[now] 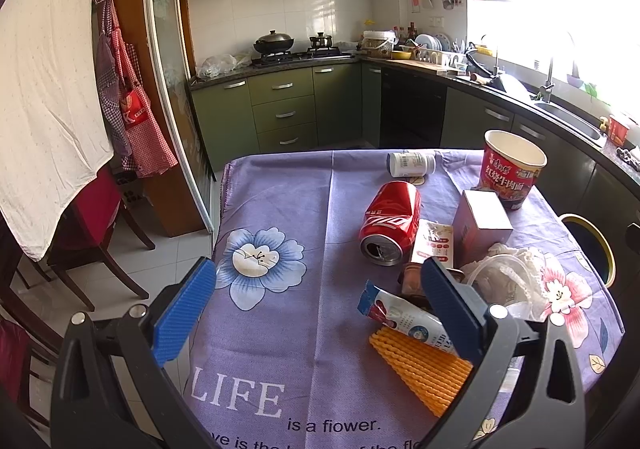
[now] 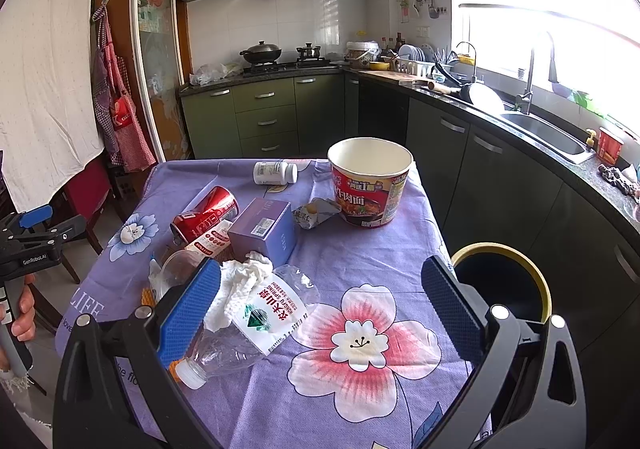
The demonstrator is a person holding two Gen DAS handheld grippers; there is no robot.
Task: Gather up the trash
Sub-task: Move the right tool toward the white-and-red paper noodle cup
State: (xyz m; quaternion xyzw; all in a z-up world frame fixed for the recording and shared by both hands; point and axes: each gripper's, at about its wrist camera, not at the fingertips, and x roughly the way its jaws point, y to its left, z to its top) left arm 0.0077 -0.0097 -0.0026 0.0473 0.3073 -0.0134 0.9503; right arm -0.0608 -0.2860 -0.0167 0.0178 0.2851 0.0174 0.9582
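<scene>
Trash lies on a purple flowered tablecloth (image 1: 280,209): a crushed red cola can (image 1: 390,223), a white pill bottle (image 1: 412,164), a red noodle cup (image 1: 512,173), a purple box (image 1: 482,225), a snack wrapper (image 1: 404,315) and an orange corrugated piece (image 1: 420,365). The right wrist view shows a crushed clear water bottle (image 2: 248,329), crumpled tissue (image 2: 244,283), the noodle cup (image 2: 370,181) and the can (image 2: 206,213). My left gripper (image 1: 316,309) is open above the cloth, left of the pile. My right gripper (image 2: 320,309) is open over the bottle and flower print.
A black bin with a yellow rim (image 2: 504,281) stands beside the table's right edge; it also shows in the left wrist view (image 1: 592,245). Green kitchen cabinets (image 1: 280,105), a counter with a sink (image 2: 544,133), and dark wooden chairs (image 1: 92,233) at left surround the table.
</scene>
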